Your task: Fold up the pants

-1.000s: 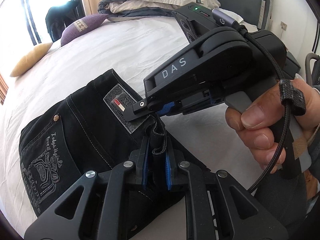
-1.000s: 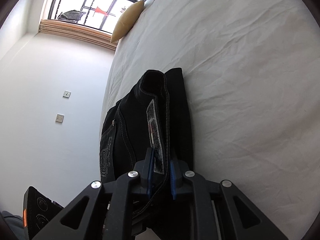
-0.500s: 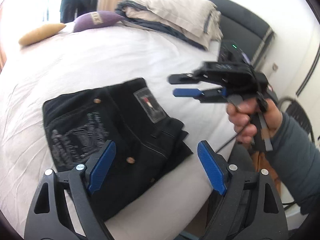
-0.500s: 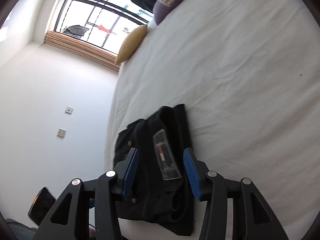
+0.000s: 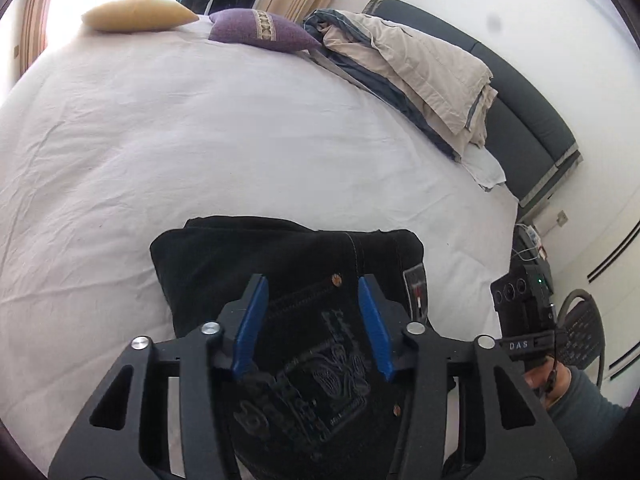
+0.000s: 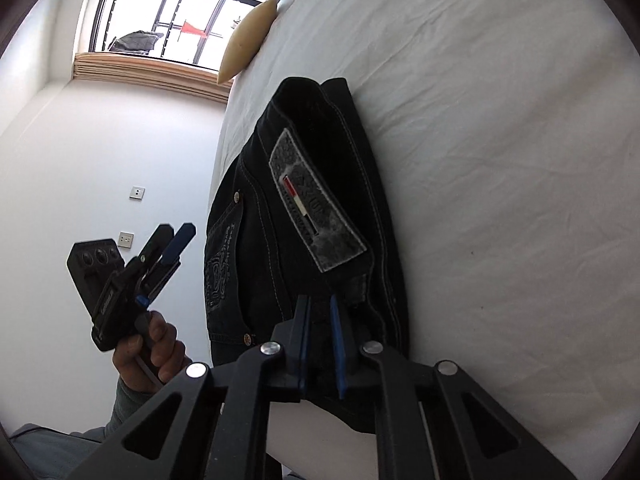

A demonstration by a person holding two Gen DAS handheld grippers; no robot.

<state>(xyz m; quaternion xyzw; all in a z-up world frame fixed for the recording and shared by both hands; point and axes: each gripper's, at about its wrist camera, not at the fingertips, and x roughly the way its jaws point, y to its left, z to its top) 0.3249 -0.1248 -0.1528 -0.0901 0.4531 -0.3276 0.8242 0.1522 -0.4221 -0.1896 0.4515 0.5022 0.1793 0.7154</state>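
A wide bed (image 5: 200,128), its white sheet finely creased, carries the folded black pants (image 5: 240,264) near its edge: a thick, squarish denim bundle with pale stitching, an embroidered pocket and a mottled grey waistband patch (image 6: 316,204). The left gripper (image 5: 314,316) hovers above the pocket, blue pads spread apart. The right gripper (image 6: 318,344) has its pads nearly together, pinching the pants' waistband edge.

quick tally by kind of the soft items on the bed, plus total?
Folded black denim pants: 1
Cushions: 2, a flat yellow cushion and a purple patterned cushion
Folded beige and grey duvet: 1
Total: 4, all on the white bed sheet.
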